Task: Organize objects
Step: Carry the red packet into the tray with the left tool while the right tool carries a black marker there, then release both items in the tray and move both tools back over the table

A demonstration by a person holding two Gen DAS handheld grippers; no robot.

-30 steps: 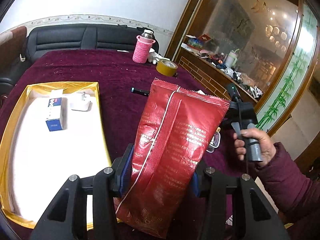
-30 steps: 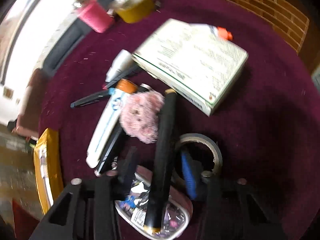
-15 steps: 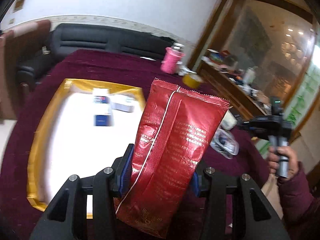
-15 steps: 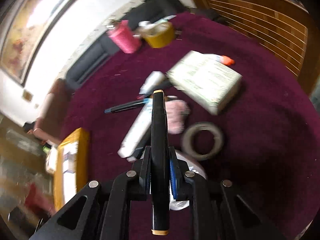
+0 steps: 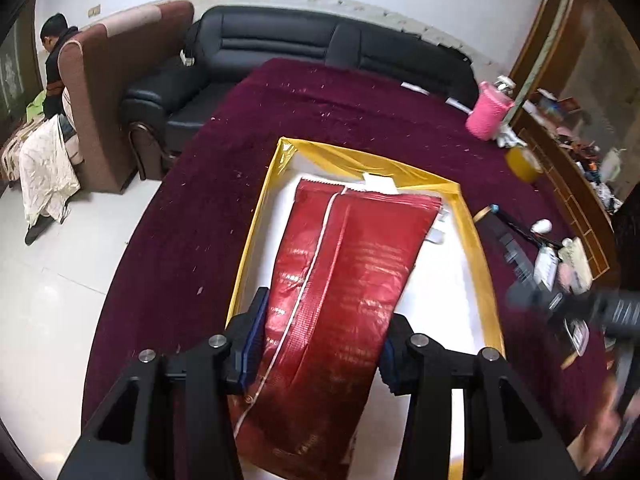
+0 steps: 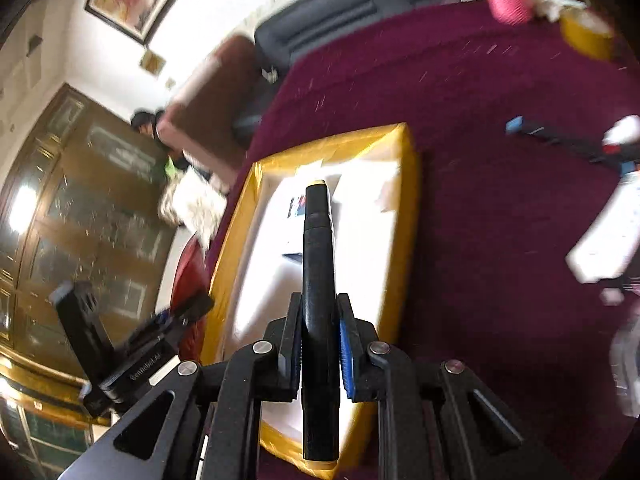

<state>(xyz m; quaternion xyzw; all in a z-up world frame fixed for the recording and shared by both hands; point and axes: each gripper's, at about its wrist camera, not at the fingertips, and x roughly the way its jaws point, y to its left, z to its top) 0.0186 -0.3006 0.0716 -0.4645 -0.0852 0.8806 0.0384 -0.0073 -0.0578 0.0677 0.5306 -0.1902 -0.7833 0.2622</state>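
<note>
My left gripper is shut on a red foil bag, which hangs over the white inside of the gold-rimmed box. My right gripper is shut on a black marker with a gold tip, held upright above the same gold box. A blue and white small box lies inside, partly hidden behind the marker. In the right wrist view the left gripper shows at the lower left with the red bag beside the box. The right gripper appears blurred at the right edge of the left wrist view.
On the maroon tablecloth lie a pink cup, a yellow tape roll, pens and a white tube. A black sofa stands behind the table. A person sits at the far left.
Both grippers have swung left over the gold box. The right one closed on the black marker and lifted it from the pile. The red bag now hangs over the box interior.
</note>
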